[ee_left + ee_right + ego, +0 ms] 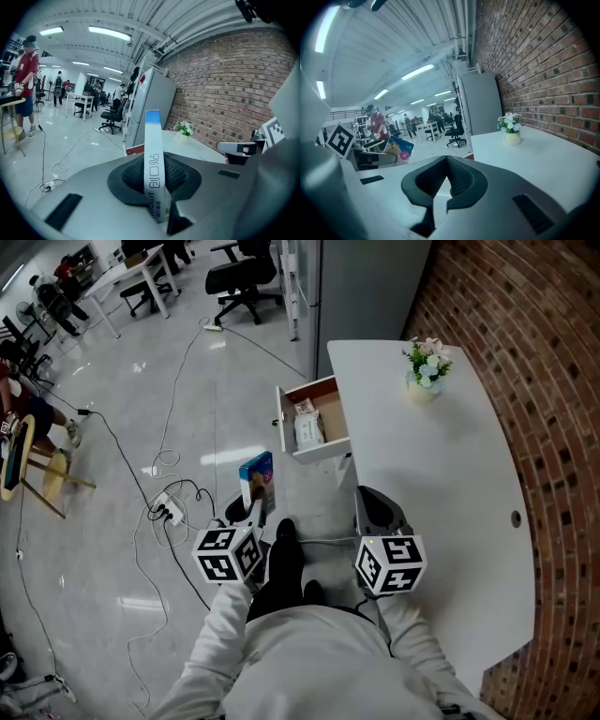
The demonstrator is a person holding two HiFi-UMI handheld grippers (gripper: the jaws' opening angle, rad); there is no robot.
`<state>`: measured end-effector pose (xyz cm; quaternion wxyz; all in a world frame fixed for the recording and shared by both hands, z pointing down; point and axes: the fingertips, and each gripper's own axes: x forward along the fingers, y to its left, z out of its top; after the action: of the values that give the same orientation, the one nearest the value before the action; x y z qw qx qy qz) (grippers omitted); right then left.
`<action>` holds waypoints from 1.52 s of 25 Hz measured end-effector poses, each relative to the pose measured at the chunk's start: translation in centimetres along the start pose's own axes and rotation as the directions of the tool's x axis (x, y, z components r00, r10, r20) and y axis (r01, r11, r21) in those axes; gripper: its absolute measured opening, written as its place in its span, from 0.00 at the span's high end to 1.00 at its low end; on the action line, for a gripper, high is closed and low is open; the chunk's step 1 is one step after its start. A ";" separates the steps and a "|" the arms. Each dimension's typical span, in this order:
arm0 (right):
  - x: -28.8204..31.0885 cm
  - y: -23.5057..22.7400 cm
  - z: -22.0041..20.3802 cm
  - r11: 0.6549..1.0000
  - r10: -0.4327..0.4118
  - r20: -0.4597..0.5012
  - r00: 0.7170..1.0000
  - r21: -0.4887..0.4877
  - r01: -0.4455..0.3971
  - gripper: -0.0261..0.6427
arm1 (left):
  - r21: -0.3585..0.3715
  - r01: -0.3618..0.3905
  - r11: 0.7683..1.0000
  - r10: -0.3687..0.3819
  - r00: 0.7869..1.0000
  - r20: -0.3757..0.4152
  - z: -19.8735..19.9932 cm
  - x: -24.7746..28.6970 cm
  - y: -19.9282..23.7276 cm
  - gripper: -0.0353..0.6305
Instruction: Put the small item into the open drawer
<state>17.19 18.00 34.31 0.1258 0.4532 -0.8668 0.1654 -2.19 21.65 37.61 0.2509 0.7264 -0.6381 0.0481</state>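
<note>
Between the left gripper's (251, 512) dark ribbed pads stands a small flat blue-and-white cardboard box (257, 479), clamped by its broad faces. The left gripper view (157, 190) looks along the box's narrow white edge (153, 159), which rises upright out of the jaws to a blue top. The box hangs over the glossy grey floor (122, 427), near the open drawer's front but still outside it.

Beside it, the right gripper (375, 507) is empty – in its own view (447, 161) the pads meet at the tips with nothing between them. It hovers at the near edge of the white rounded tabletop (441, 484). The box's printed face (396, 150) shows at the left of that view.

Ahead, the open drawer (309, 386) – wood-lined, with a white front panel – juts from the table's left side, and pale packets (307, 423) lie in it. A small pot of pale flowers (424, 371) stands at the table's far end, near the red brick wall (534, 381). Black cables and a white power strip (169, 512) trail over the floor to the left, well apart from the black office chairs (242, 277) farther back.
</note>
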 end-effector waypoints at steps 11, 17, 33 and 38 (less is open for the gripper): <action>10.3 -0.7 2.5 0.999 -0.046 -0.054 0.997 0.000 0.046 0.92 | -0.024 0.043 0.999 -0.044 0.998 -0.054 3.6 9.6 6.1 0.85; 15.7 -1.2 4.3 0.997 -0.082 -0.076 0.994 0.002 0.083 0.92 | -0.025 0.078 0.997 -0.079 0.994 -0.079 6.3 15.0 9.1 0.85; 24.4 -2.9 6.2 0.979 -0.198 -0.117 0.973 0.018 0.202 0.92 | -0.004 0.202 0.979 -0.200 0.966 -0.163 9.3 25.4 13.1 0.85; 25.5 -3.3 6.1 0.975 -0.218 -0.133 0.967 0.000 0.220 0.92 | 0.005 0.237 0.971 -0.231 0.953 -0.195 8.6 27.3 12.9 0.85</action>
<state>5.31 -5.20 38.67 0.1972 0.5352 -0.7999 0.1867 -11.63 -7.46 44.69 0.3053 0.7922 -0.5193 0.0975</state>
